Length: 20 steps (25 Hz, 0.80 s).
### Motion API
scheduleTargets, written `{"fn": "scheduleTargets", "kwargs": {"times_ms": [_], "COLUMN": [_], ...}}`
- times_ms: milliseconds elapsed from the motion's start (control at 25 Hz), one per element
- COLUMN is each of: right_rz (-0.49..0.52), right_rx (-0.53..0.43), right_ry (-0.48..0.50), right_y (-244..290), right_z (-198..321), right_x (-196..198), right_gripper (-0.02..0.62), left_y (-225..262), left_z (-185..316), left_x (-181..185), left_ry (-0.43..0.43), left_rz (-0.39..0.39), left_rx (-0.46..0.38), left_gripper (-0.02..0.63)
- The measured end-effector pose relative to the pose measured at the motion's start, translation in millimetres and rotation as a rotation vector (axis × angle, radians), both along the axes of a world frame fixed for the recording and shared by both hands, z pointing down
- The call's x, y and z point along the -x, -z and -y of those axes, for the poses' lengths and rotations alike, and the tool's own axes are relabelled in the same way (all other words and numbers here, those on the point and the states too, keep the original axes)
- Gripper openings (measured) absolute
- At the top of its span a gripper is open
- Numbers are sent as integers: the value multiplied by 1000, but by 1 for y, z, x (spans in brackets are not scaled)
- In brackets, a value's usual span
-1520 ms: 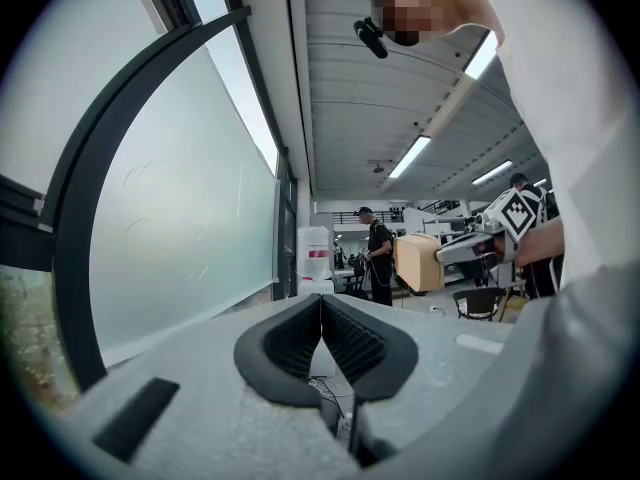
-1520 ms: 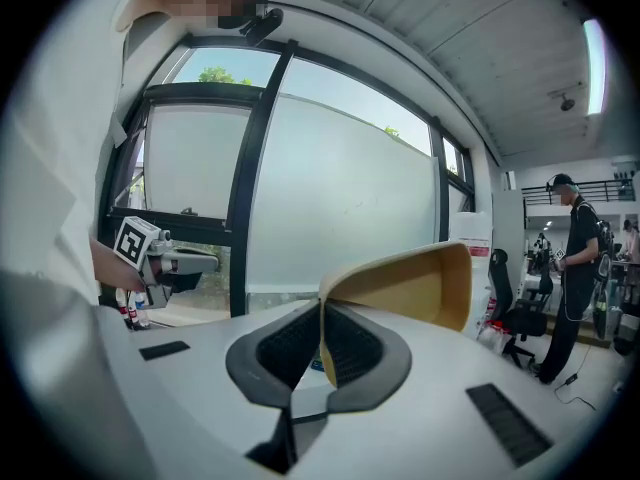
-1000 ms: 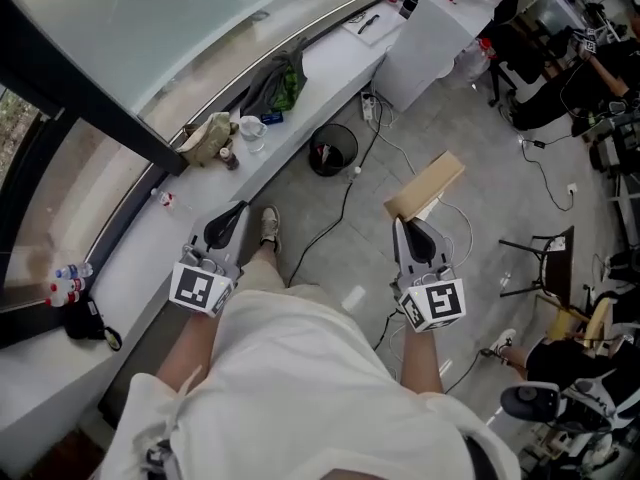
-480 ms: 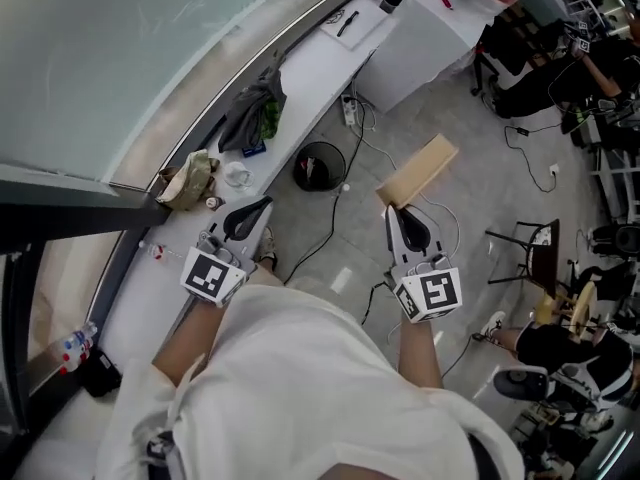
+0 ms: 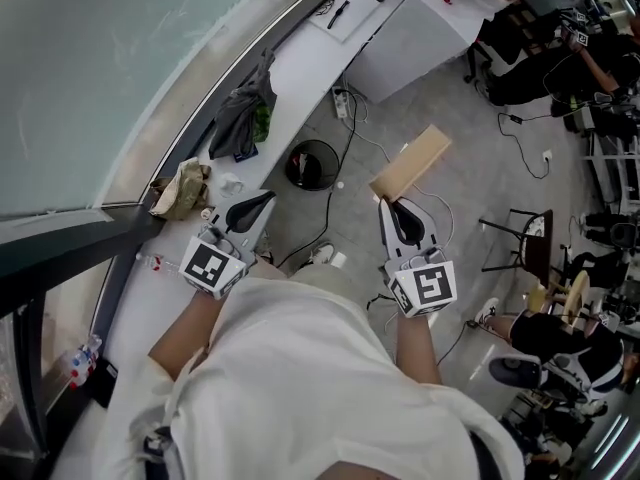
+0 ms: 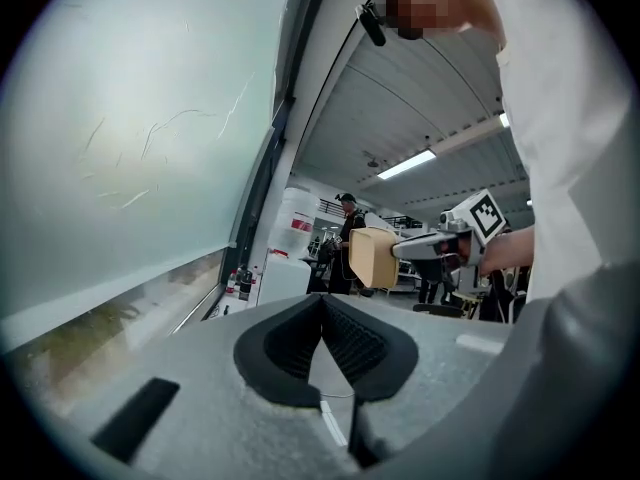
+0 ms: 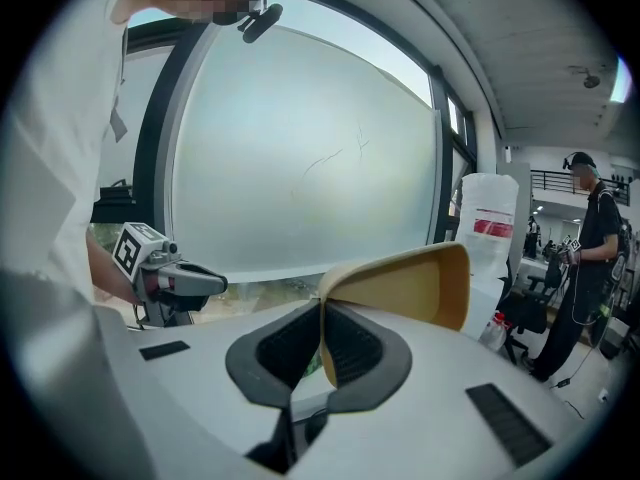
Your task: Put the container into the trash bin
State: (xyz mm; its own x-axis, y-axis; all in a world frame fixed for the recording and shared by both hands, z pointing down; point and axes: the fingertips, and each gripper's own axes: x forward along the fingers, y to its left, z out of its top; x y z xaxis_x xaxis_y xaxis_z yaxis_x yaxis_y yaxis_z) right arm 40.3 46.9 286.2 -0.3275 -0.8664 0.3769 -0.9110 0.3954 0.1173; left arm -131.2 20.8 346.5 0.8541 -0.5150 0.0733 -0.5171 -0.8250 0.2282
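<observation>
The container (image 5: pixel 411 160), a tan open tray that appears to be cardboard, sits just right of centre in the upper half of the head view, held above the grey floor (image 5: pixel 470 193). One thin wall of it is grasped between the jaws of the right gripper (image 5: pixel 390 208). In the right gripper view the jaws are clenched on that wall, and the open cavity extends to the right of them.

The trash bin (image 5: pixel 312 164), black and round, stands on the floor to the left of the container and apart from it. It is just beside the long white surface (image 5: pixel 300 73), which runs from upper centre toward lower left.

The left gripper (image 5: pixel 262 201) is at centre left, near the edge of the surface and below the bin in the frame. Its jaws are closed together with nothing between them.

A dark bag (image 5: pixel 243 116) and a crumpled tan cloth (image 5: pixel 182 186) lie on the surface, toward the upper left.
</observation>
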Motion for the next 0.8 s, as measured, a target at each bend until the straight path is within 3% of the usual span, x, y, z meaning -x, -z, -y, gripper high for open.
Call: {"fn": "scheduleTargets", "kwargs": {"times_ms": [360,800], "right_rz": [-41,-40], "right_rx": [48,207], "right_ry": [141,278], "right_y": [-26,-140], "right_z": [14,51], "right_x": [-27,-66], "right_gripper": [14,14], "left_y": [-1,-71], "left_z": [30,56], "left_x": [-32,-87], "left_ry": [97,145], "left_rz": [40,147], "left_rx": [-43,41], "left_gripper": [17,17]}}
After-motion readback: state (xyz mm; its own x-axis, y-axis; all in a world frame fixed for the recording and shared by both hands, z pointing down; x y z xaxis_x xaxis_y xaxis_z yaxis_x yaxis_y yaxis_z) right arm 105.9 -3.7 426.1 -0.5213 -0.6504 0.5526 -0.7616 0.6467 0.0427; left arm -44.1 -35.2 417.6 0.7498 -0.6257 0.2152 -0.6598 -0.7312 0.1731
